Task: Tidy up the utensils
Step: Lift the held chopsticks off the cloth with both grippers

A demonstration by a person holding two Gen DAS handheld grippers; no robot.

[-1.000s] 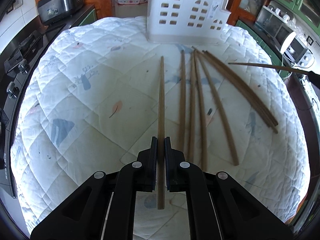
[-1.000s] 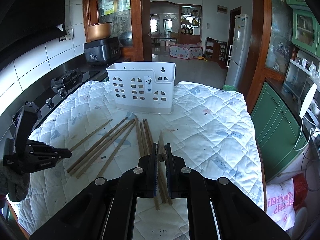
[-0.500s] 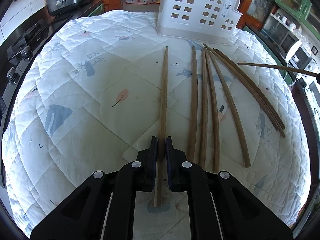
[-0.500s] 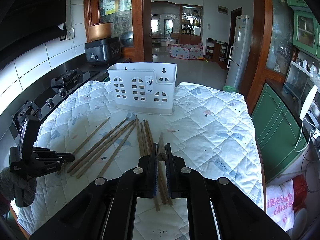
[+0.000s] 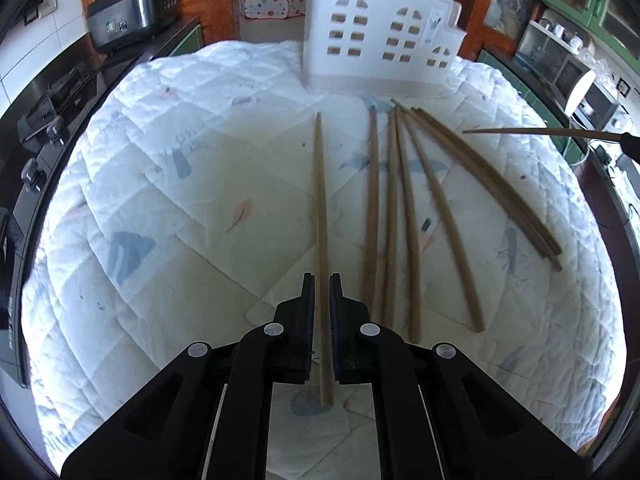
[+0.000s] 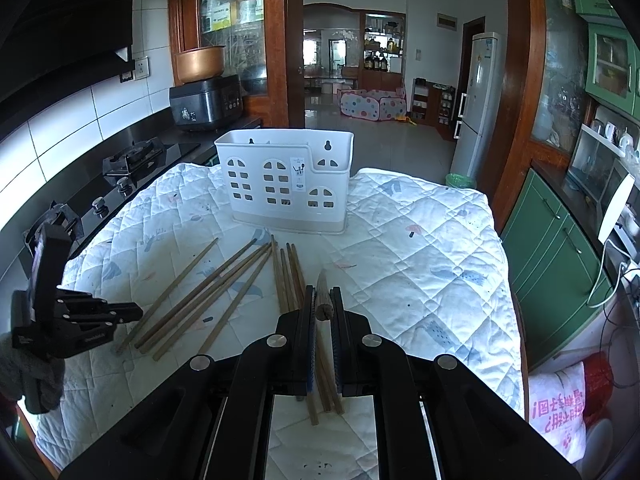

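Left gripper (image 5: 321, 280) straddling lone chopstick (image 5: 320, 200) on quilt (image 5: 160, 200); jaws slightly apart, grip not confirmed. Right gripper (image 6: 321, 292) clenching second chopstick (image 6: 322, 304), raised clear of loose pile (image 6: 224, 292), likely for pairing. Holder (image 6: 284, 184) standing beyond pile, awaiting sticks.

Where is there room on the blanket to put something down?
Bare quilt lies right of the chopsticks, from the white holder toward the green cabinets. Another bare patch lies left of the lone chopstick. Between, it is crowded with sticks.
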